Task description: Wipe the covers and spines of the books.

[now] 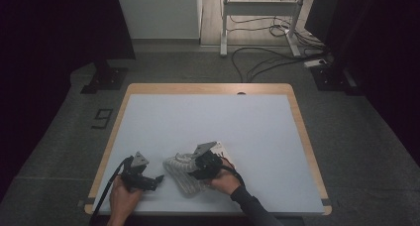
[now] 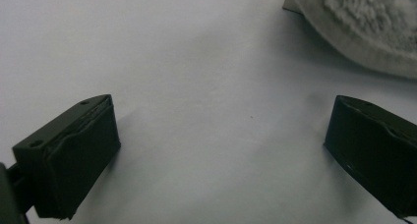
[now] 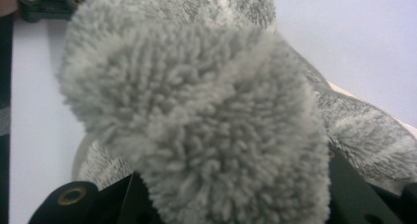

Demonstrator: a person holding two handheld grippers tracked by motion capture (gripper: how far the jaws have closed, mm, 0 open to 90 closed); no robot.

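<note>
slipper (image 3: pixel 196 121): fluffy grey pile, pale sole; lower centre of high view, just right of left gripper (image 1: pixel 159 178)
right gripper (image 1: pixel 192 172): clamped on slipper
left gripper: jaws wide, empty

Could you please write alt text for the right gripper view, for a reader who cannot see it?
A fluffy grey slipper bulges up close between the right tool's two black jaws, which are shut on its fleecy edge. It lies on a white table, and part of the left tool shows at the top left corner.
</note>
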